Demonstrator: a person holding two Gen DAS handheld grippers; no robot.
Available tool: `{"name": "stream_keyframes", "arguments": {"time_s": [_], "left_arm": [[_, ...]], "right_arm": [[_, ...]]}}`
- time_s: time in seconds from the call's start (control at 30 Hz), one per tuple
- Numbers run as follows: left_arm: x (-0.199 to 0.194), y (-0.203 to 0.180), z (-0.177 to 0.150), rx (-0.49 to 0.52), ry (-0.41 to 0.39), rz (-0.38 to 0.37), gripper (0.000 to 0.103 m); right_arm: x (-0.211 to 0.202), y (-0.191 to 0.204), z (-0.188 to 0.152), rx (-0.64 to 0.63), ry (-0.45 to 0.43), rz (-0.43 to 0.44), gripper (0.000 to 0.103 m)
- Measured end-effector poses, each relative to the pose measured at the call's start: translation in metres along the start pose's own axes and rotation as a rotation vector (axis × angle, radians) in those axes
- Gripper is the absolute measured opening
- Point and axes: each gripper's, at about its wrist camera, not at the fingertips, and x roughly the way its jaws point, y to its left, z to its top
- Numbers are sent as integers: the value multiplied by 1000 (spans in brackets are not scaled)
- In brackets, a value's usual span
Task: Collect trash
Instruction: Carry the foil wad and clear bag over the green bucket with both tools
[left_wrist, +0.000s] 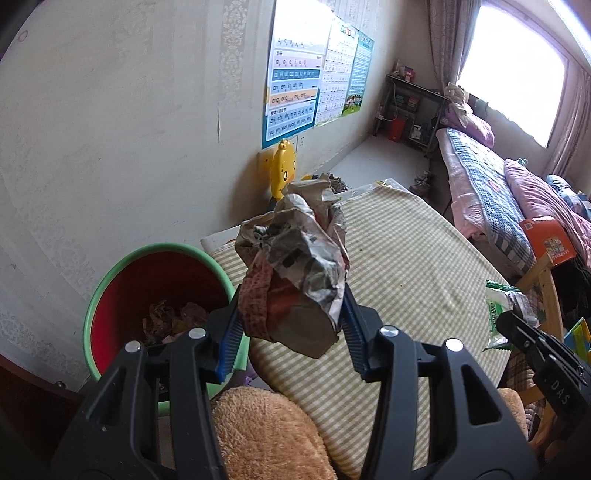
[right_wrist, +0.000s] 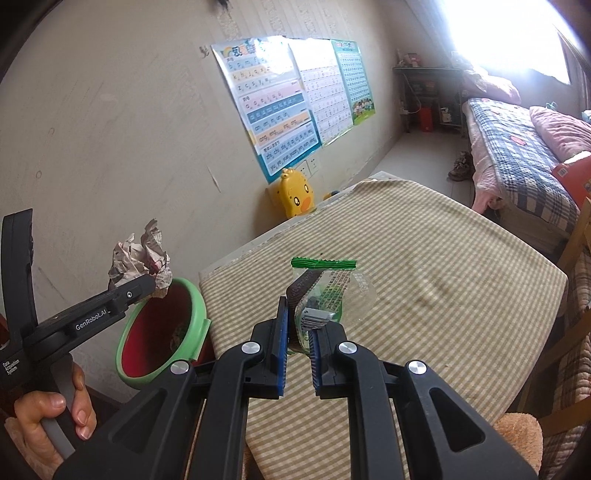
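Between my left fingers, in the left wrist view, sits the crumpled newspaper wad (left_wrist: 299, 266), pinched from both sides by my left gripper (left_wrist: 291, 332), which is clamped on it. The wad stands up along the finger line, taller than it is wide. The red bin with the green rim (left_wrist: 122, 280) lies down and to the left of the wad, its mouth open and some scraps already at the bottom. The paper hangs over the edge of the checked table cloth (left_wrist: 406, 258), just beside the rim and not yet above the opening, so I judge the drop needs a short shift leftward.

Over on the right wrist view, my right gripper (right_wrist: 297, 350) is closed on the lower end of a clear wrapper with a green top (right_wrist: 328, 288), whose long axis runs away from me above the cloth. The bin (right_wrist: 162, 332) lies well to the left of it. My left gripper (right_wrist: 140, 288), paper in its tips, is at the rim, clearly nearer than the right.
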Motion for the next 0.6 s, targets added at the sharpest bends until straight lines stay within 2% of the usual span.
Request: {"name": "stream_keyframes", "arguments": {"time_s": [0.4,0.6], "left_arm": [[3,25,-4,-32,7,32,47],[3,43,-7,-42,-1,91,47]], "right_arm": [[17,29,3,-52,32,45,11],[31,50,6,-72,62,89,11]]}}
